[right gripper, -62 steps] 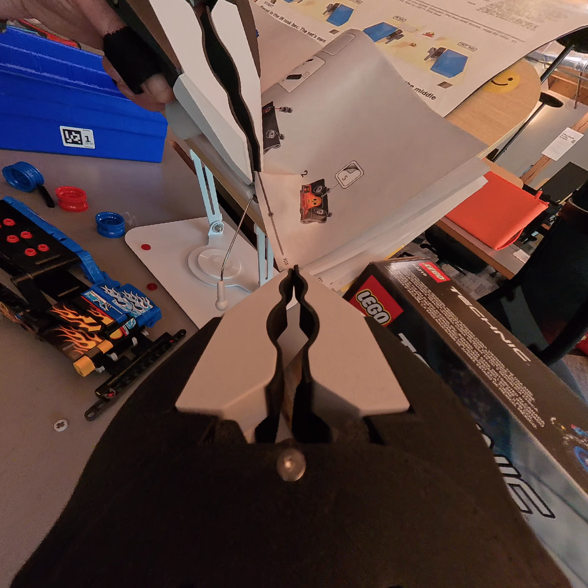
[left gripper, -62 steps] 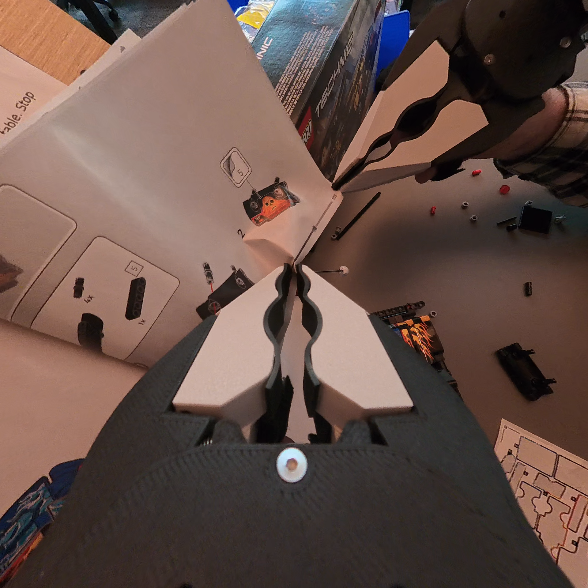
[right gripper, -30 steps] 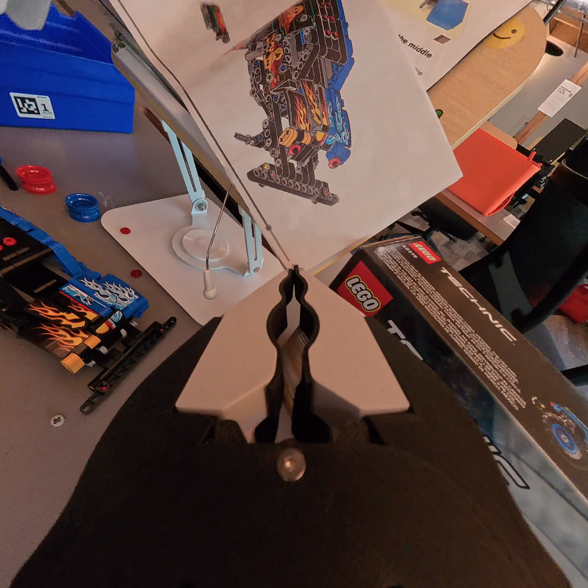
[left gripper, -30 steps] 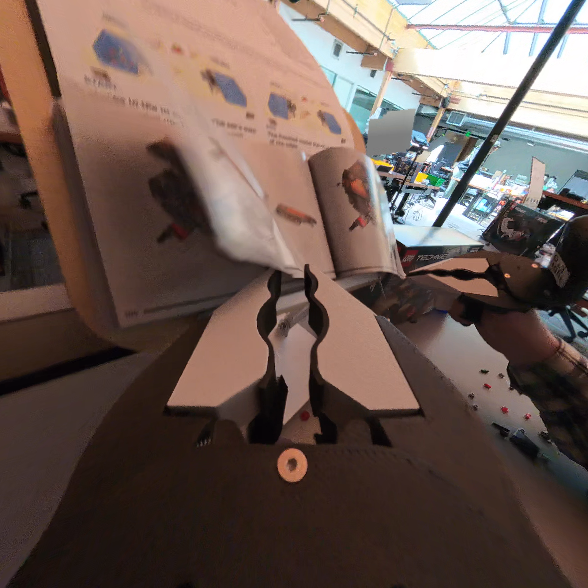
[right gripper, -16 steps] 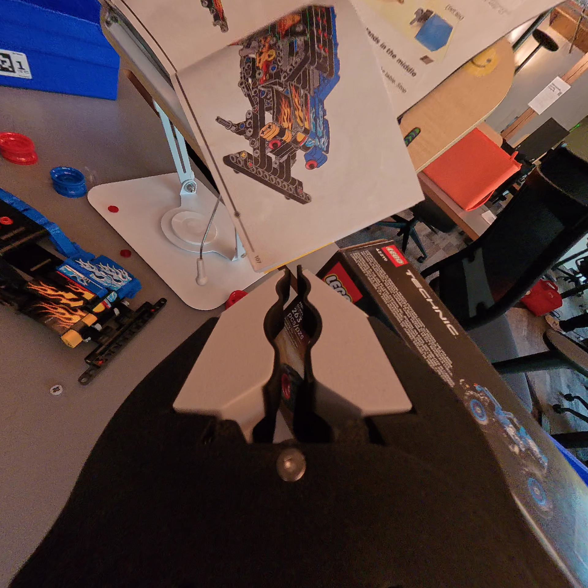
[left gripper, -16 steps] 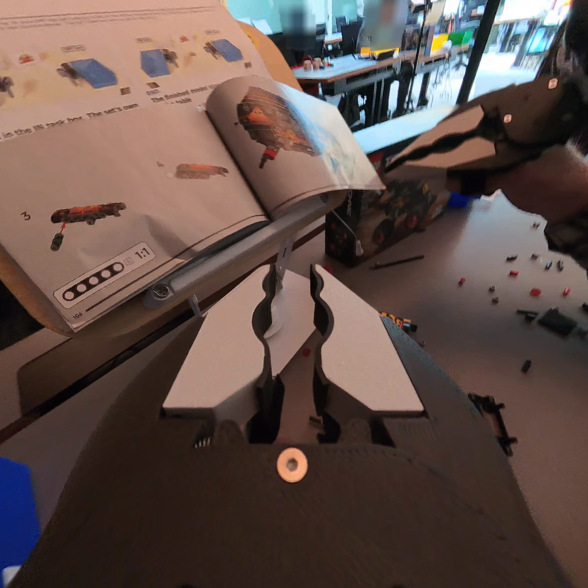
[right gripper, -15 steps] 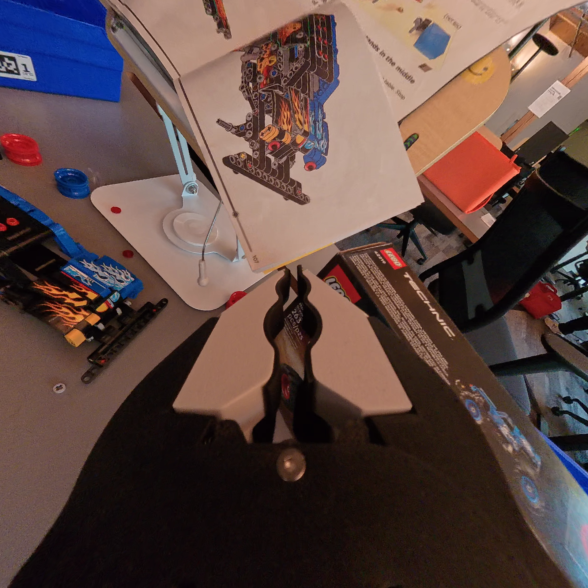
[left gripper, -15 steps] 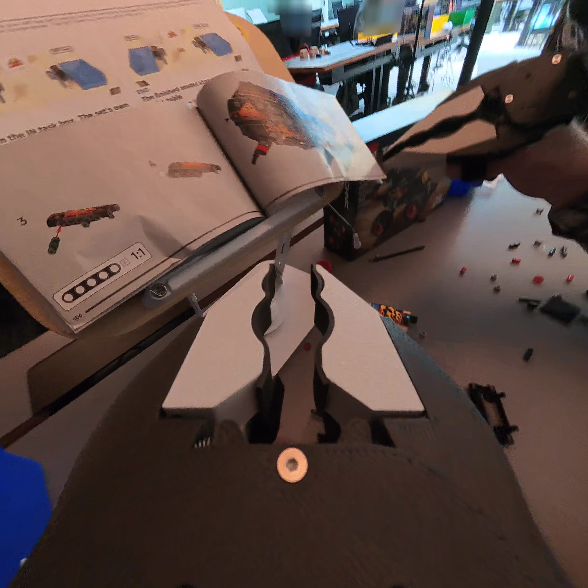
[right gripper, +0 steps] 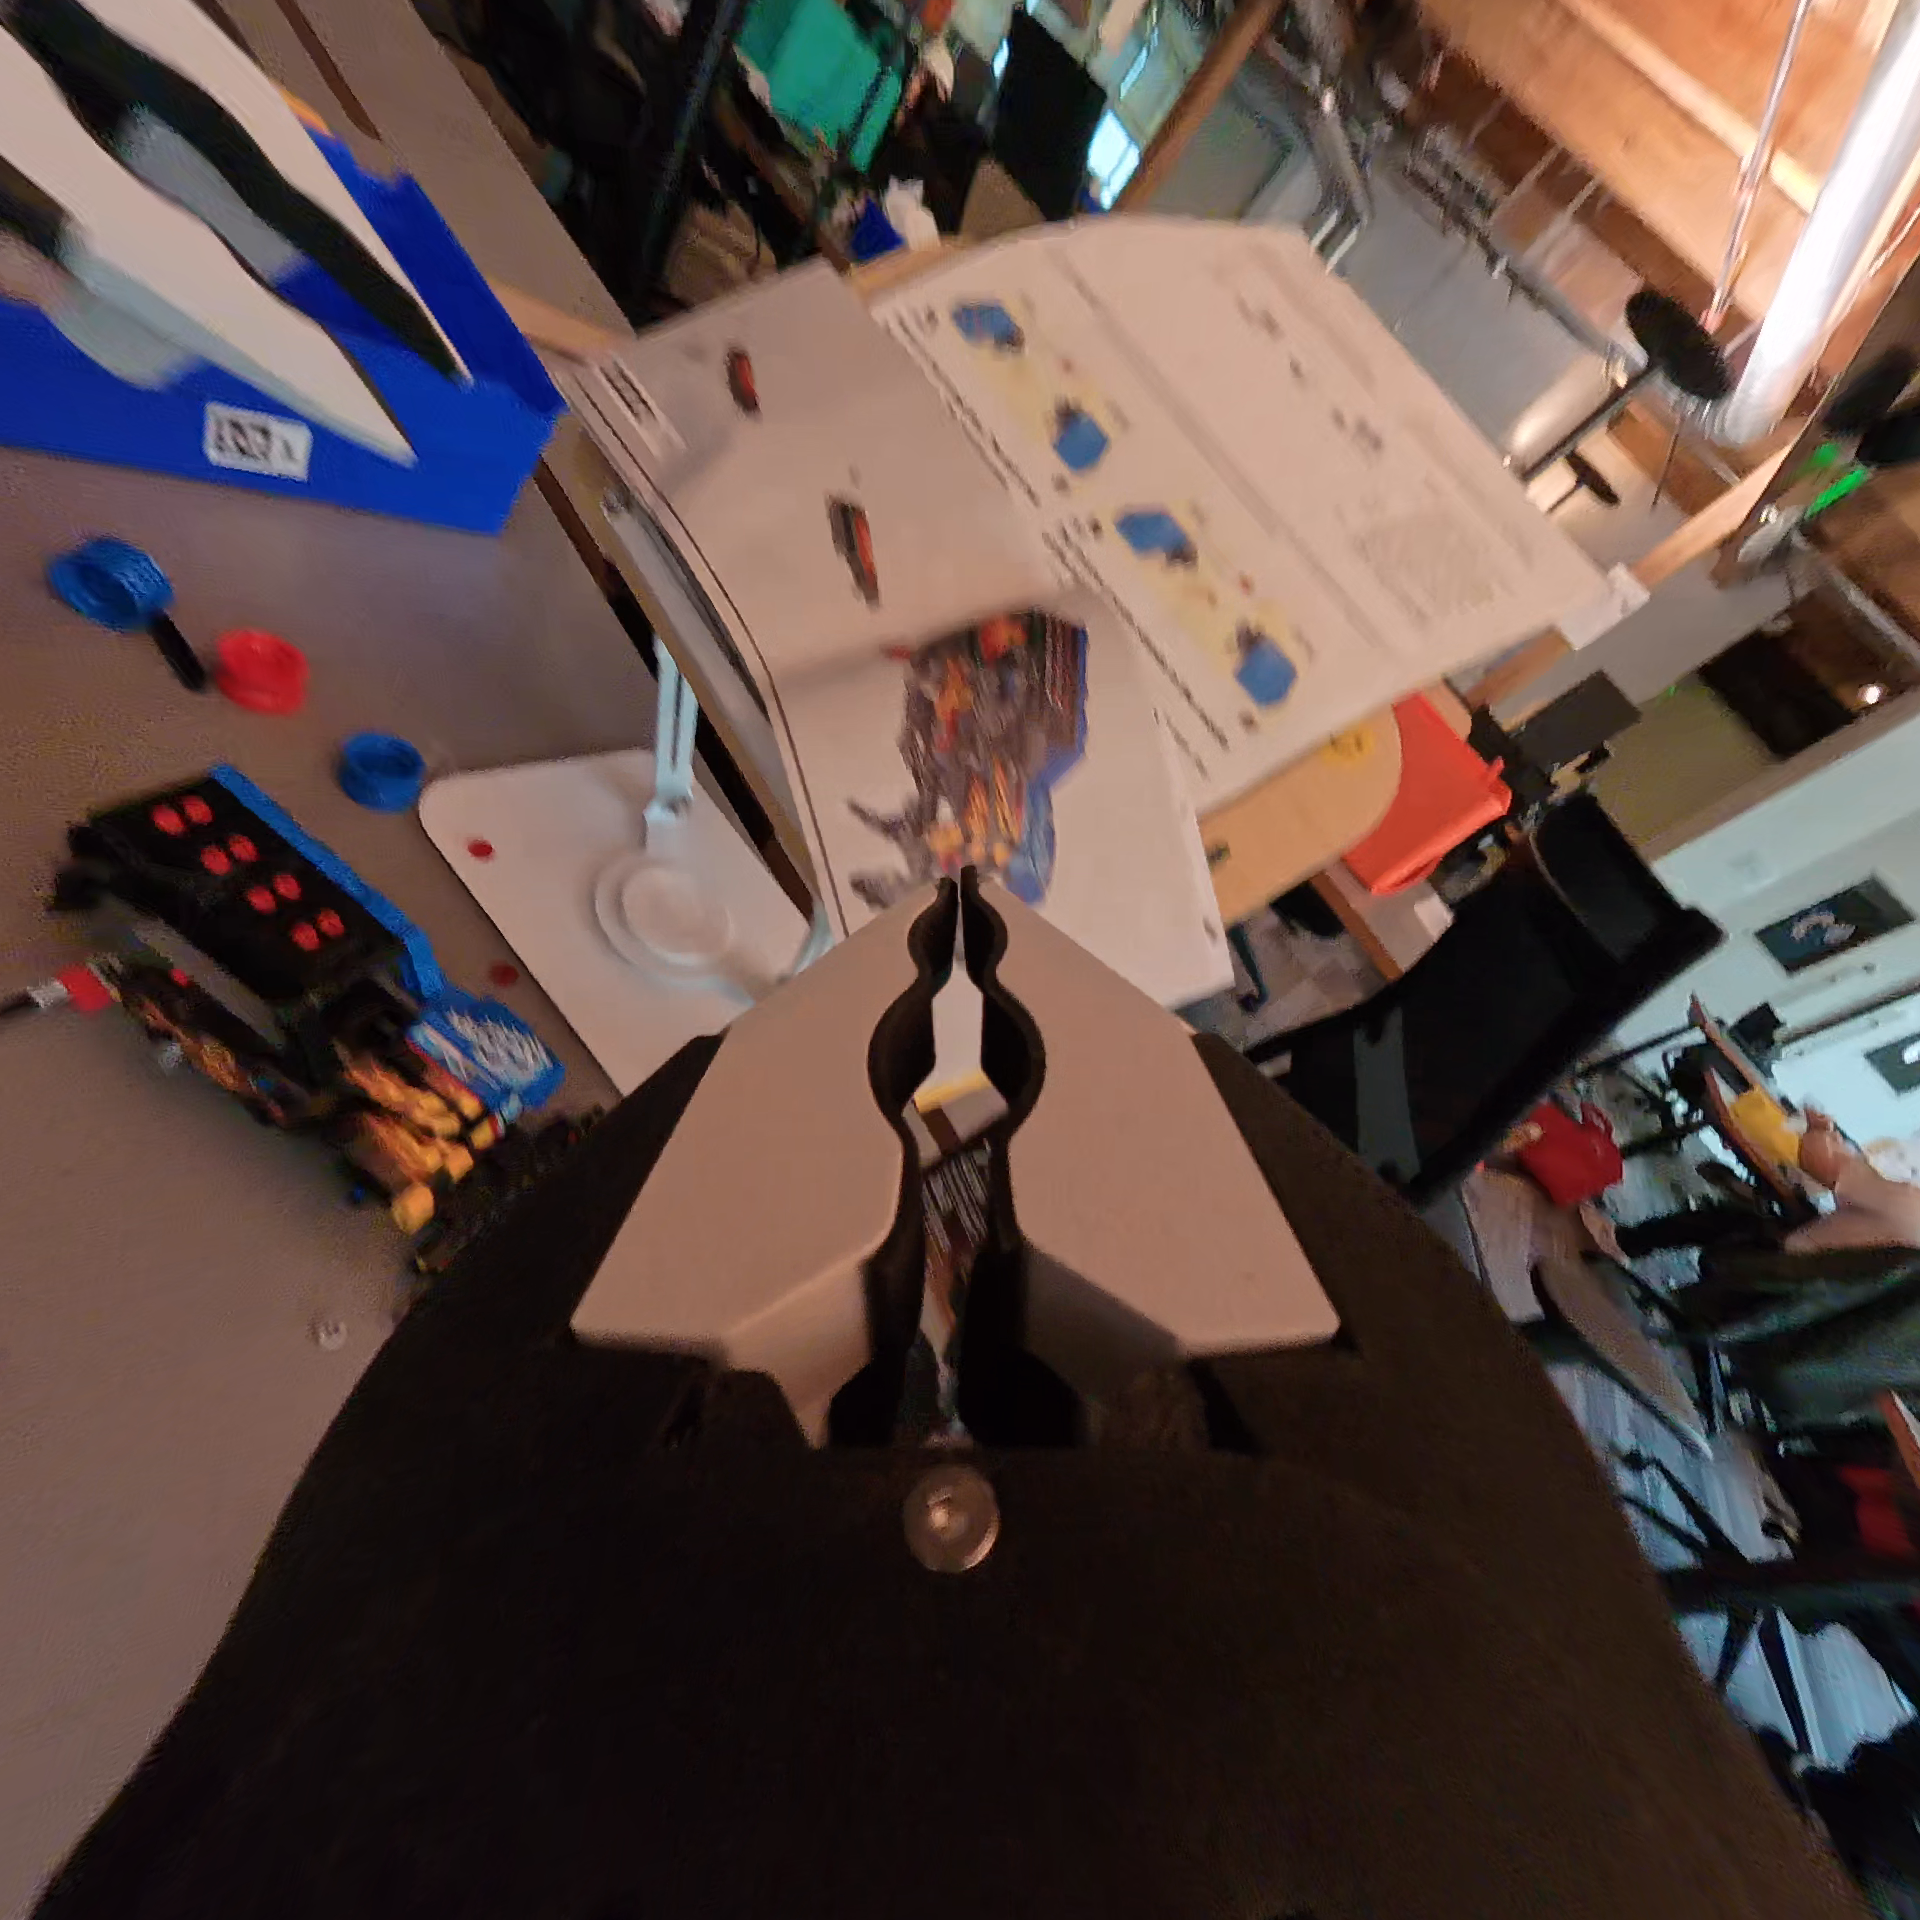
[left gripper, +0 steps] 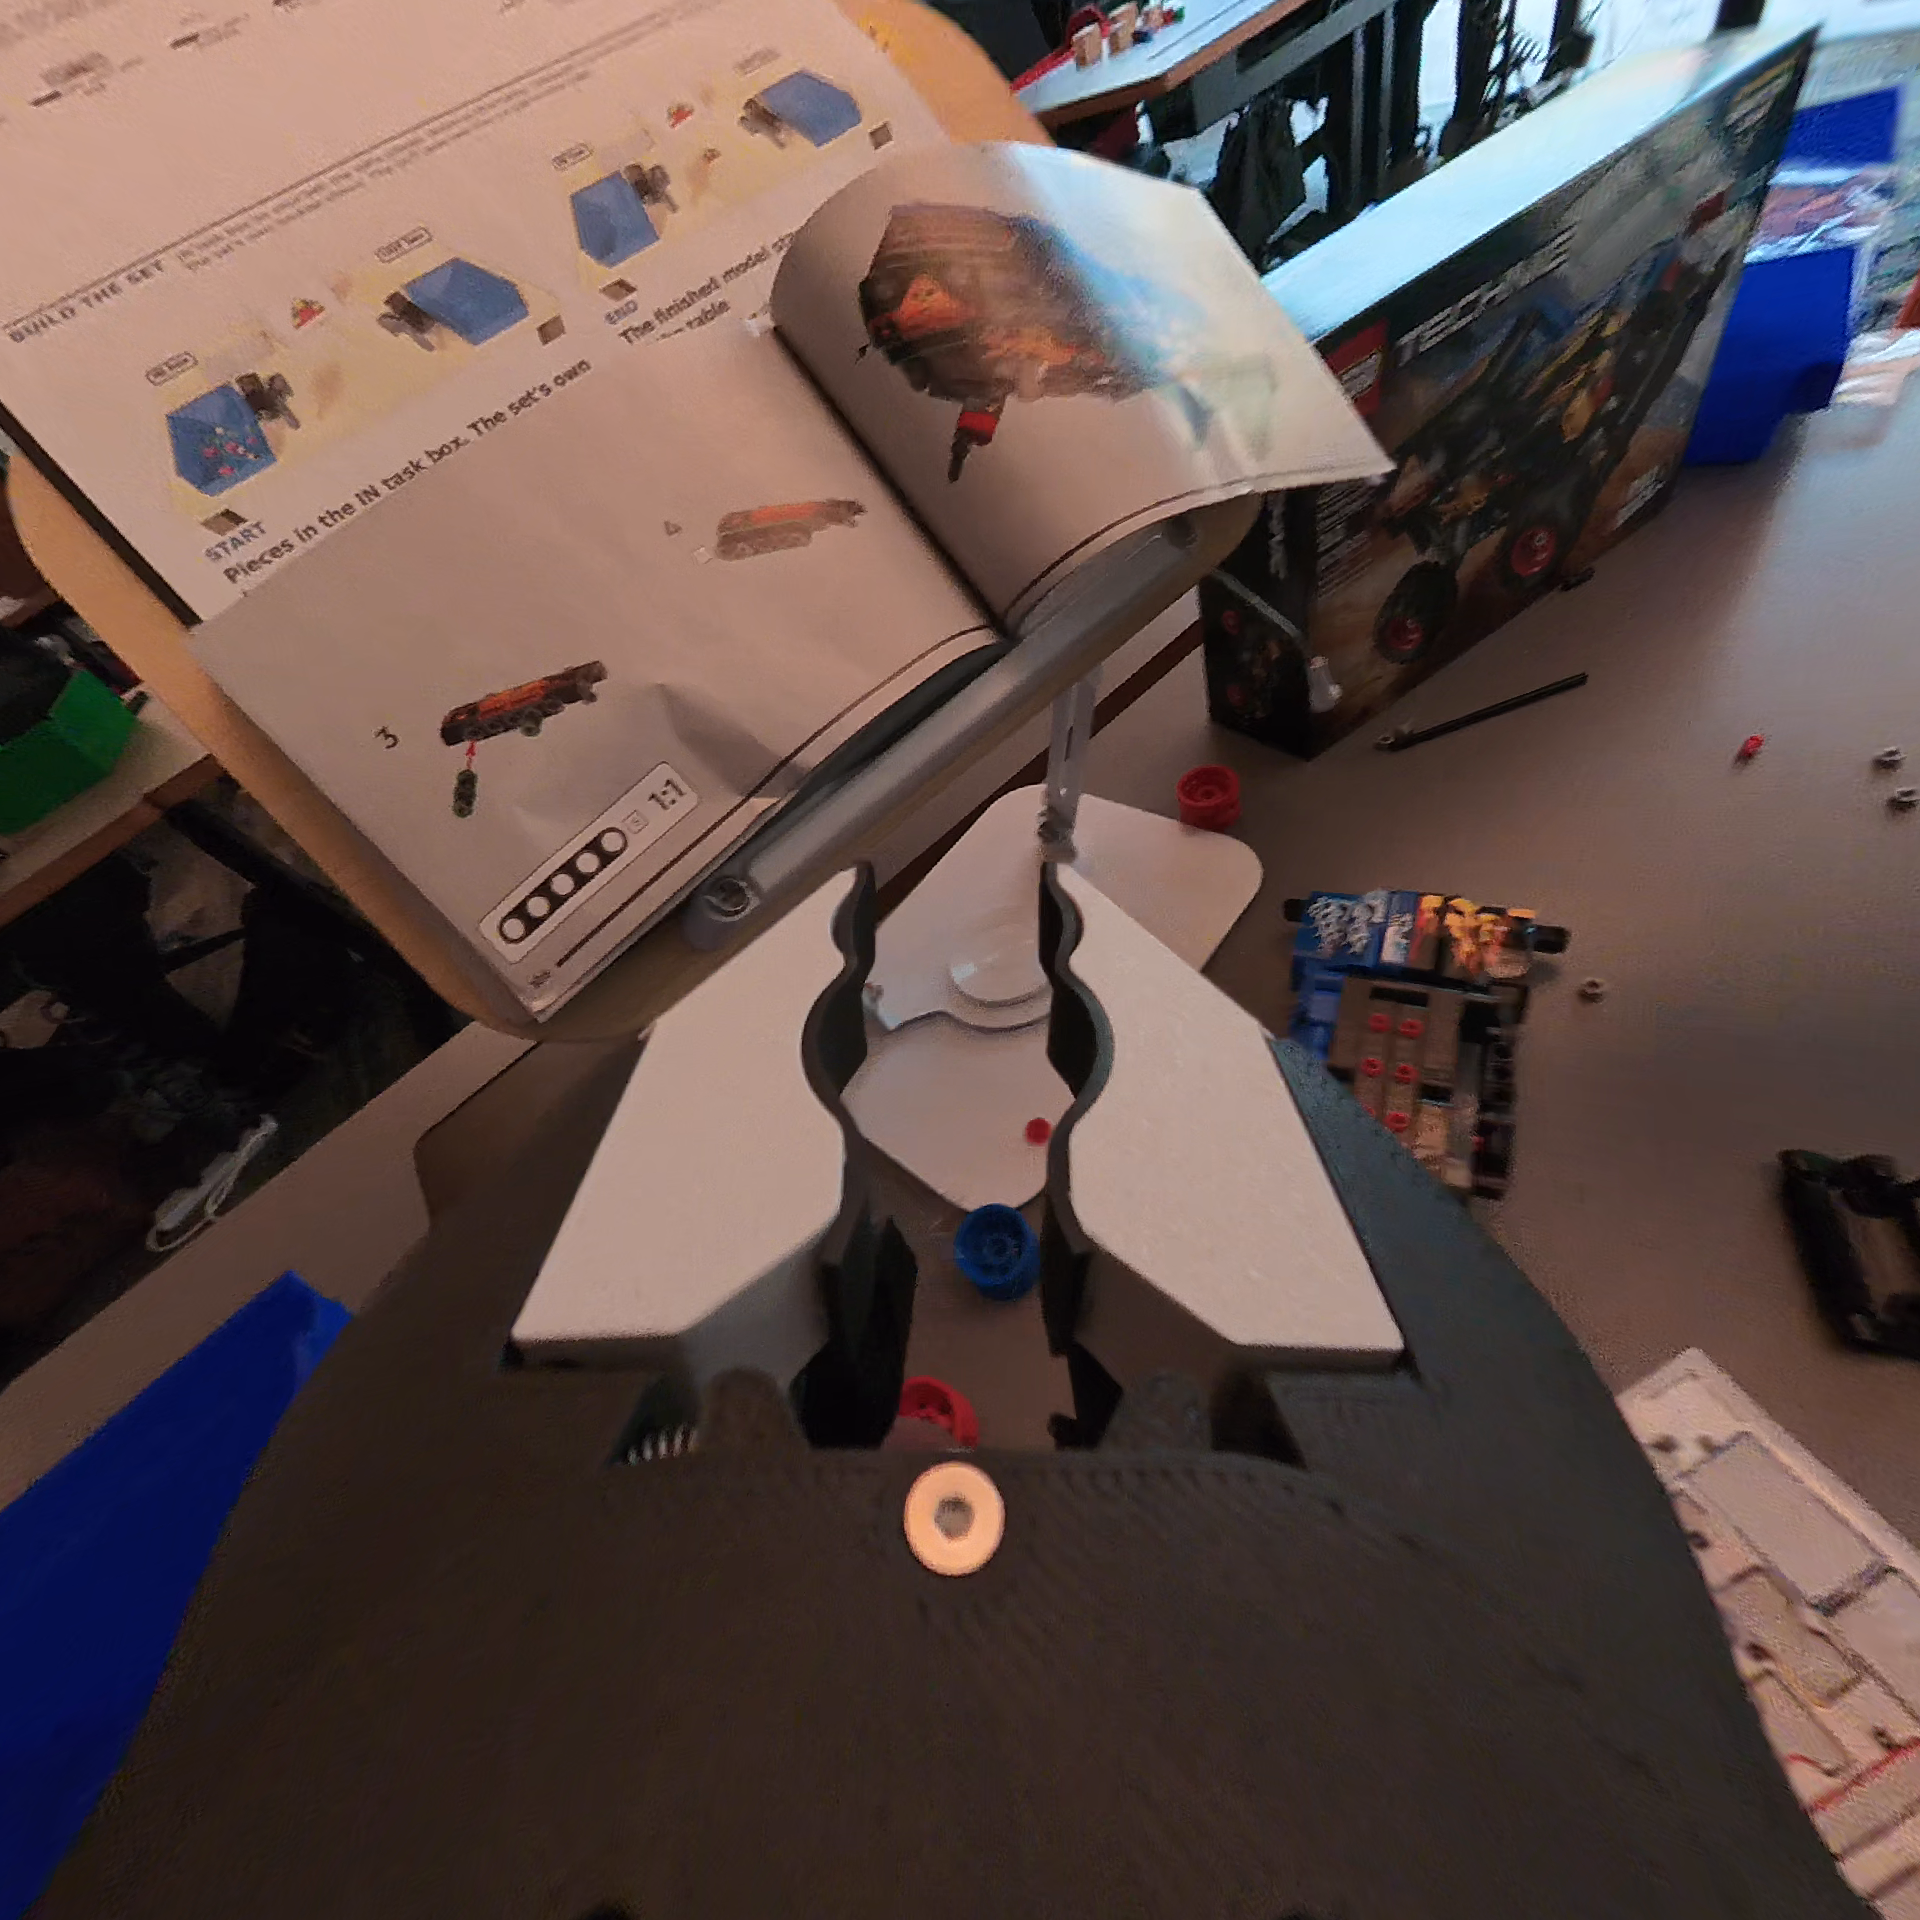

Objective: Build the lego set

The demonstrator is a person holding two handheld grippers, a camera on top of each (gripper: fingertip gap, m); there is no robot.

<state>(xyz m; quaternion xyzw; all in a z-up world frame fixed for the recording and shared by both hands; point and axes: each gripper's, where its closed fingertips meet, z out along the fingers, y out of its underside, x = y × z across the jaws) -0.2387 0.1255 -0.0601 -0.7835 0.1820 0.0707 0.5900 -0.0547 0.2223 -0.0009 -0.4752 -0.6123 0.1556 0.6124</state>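
Both tongs hover: left tongs [left gripper: 954, 894] parted, right tongs [right gripper: 958, 896] closed, empty.

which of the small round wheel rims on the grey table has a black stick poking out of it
The blue rim farthest left, close to the blue bin. A black stick runs from it toward the red rim; the other blue rim lies alone.

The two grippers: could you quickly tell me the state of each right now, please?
Left gripper: open, holding nothing.
Right gripper: closed, nothing visibly held.
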